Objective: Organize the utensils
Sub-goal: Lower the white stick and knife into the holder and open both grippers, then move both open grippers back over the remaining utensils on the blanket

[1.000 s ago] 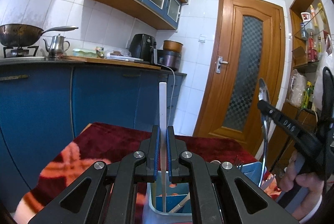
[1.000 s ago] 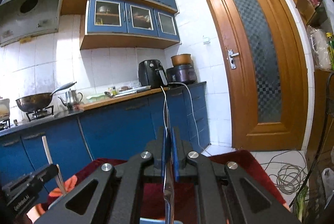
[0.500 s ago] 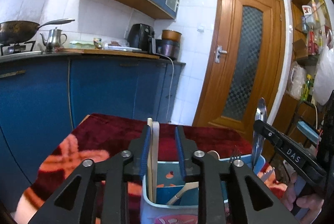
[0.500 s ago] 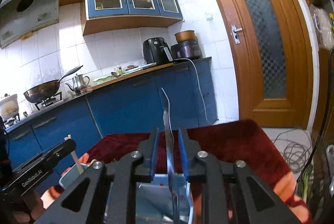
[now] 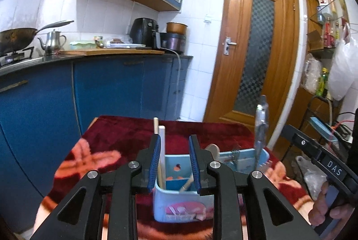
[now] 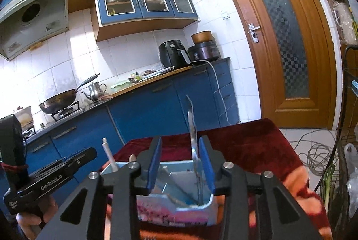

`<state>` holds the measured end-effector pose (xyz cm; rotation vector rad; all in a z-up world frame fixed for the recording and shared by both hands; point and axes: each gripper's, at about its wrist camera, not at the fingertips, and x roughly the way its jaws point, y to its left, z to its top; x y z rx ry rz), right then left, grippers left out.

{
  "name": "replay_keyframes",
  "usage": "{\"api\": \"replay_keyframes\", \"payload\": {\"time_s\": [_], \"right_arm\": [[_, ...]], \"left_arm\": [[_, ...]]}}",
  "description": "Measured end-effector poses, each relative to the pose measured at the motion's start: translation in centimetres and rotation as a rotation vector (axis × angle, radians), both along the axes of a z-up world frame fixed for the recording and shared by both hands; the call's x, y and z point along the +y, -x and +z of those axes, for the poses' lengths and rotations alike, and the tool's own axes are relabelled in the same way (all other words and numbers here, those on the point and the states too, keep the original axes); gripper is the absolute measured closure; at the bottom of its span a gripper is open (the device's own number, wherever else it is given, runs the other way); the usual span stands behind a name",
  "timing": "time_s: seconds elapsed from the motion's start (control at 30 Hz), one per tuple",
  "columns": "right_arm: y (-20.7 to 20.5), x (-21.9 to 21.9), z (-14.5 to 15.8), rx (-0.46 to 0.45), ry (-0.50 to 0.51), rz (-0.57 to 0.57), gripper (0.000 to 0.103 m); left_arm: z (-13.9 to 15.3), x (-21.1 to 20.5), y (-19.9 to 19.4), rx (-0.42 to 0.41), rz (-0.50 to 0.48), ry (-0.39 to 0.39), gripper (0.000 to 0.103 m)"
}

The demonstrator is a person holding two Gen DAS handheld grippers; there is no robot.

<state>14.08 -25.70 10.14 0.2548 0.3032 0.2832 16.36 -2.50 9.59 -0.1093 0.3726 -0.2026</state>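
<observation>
A light blue utensil caddy [image 5: 179, 202] stands on the red cloth table [image 5: 125, 132]; it also shows in the right wrist view [image 6: 192, 206]. My left gripper [image 5: 174, 161] is open over its left compartment, where white chopsticks [image 5: 161, 150] stand leaning against the left pad. My right gripper [image 6: 180, 164] is open over the right compartment, where a metal spoon [image 6: 193, 141] stands upright beside the right pad. The spoon [image 5: 260, 126] also shows in the left wrist view. A fork [image 5: 235, 149] and a wooden spoon [image 5: 212, 148] stick out of the caddy.
Blue kitchen cabinets [image 5: 107, 88] with a wok [image 5: 15, 36], kettle [image 5: 52, 42] and air fryer [image 5: 143, 33] stand behind the table. A wooden door [image 5: 257, 56] is at the right. Cables [image 6: 317, 157] lie on the floor.
Both grippers lowered toward the caddy and opened. The chopsticks and the spoon dropped from the jaws into the caddy compartments.
</observation>
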Motion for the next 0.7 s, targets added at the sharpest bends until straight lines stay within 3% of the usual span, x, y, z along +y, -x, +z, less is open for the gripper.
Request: {"api": "replay_keyframes", "payload": {"time_s": [0.37,0.7], "right_arm": [[4.9,0.5,0.3,0.067,0.030,-0.004,0.061],[9.9,1.3,-1.2,0.139,0.091,-0.010,0.060]], "left_arm": [[0.8,0.3,4.8,0.061,-0.022,-0.038,0.077],[-0.8,0.0,8.6,0.171,-0.040,-0.081,0.075]]}}
